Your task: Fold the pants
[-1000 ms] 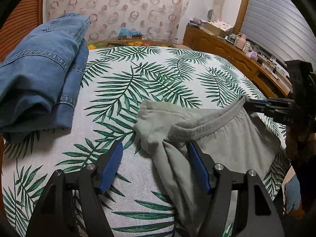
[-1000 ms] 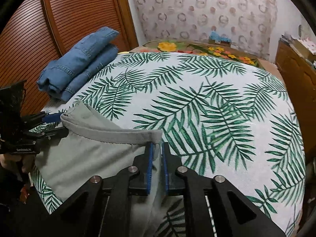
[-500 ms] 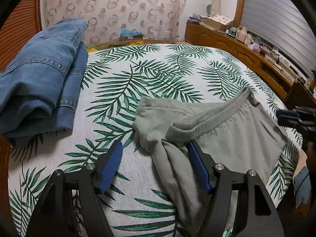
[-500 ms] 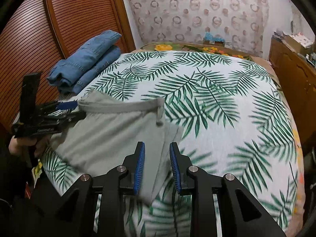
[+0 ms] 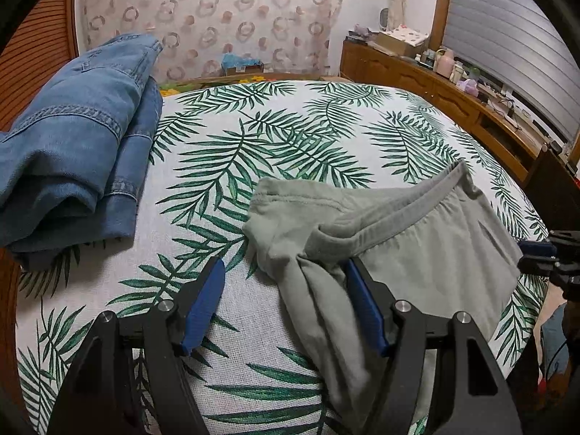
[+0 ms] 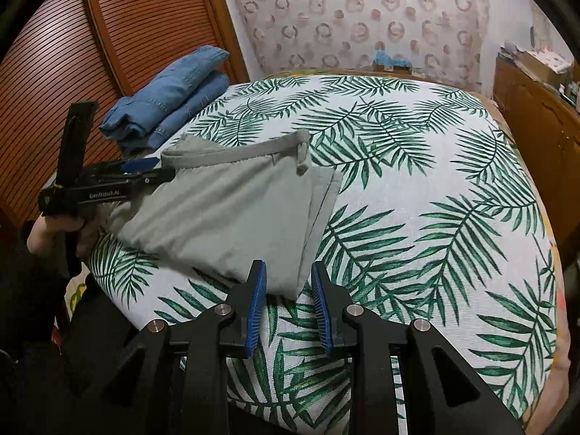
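Note:
Grey-green pants (image 5: pixel 417 246) lie folded on the palm-print bed cover (image 5: pixel 253 152), waistband toward the headboard. My left gripper (image 5: pixel 284 279) is open at the waistband's left corner, with bunched cloth lying between its fingers. In the right wrist view the pants (image 6: pixel 232 210) lie flat, and the left gripper (image 6: pixel 159 170) shows at their far left corner. My right gripper (image 6: pixel 288 275) is open and empty, just short of the pants' near corner. It also shows at the left wrist view's right edge (image 5: pixel 536 253).
Folded blue jeans (image 5: pixel 72 156) lie at the bed's left side, also in the right wrist view (image 6: pixel 170 98). A wooden slatted wardrobe (image 6: pixel 108 47) stands left of the bed. A wooden sideboard (image 5: pixel 435 87) with small items runs along the right.
My right gripper let go of the waistband's right end, opened, and drew back toward the bed's near edge. The left gripper stayed open at the left corner.

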The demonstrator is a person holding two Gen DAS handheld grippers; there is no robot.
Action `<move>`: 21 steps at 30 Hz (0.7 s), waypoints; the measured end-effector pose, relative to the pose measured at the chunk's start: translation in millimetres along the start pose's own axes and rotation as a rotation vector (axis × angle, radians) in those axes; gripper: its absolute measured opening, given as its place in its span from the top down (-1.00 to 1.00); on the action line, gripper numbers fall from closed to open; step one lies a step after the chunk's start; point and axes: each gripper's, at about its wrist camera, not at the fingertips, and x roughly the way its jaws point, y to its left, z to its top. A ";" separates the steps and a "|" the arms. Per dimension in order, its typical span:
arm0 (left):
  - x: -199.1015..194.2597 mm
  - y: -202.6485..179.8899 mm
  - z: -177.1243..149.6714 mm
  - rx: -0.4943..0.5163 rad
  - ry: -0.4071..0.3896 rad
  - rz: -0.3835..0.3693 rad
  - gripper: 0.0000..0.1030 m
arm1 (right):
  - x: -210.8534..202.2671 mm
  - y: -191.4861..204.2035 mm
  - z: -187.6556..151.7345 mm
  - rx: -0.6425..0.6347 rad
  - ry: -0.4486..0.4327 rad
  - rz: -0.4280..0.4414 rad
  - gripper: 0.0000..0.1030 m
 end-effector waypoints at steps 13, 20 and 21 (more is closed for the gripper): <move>0.2 -1.1 -0.2 0.003 0.000 0.006 -0.35 | -14.4 -11.3 -4.0 -0.014 -0.064 -0.084 0.91; 0.3 -1.0 -0.2 0.003 0.000 0.005 -0.35 | -11.2 2.8 16.9 -0.052 -0.090 -0.084 0.76; 0.1 -1.1 -0.2 0.003 0.000 0.005 -0.35 | -7.4 6.3 20.9 -0.060 -0.092 -0.075 0.70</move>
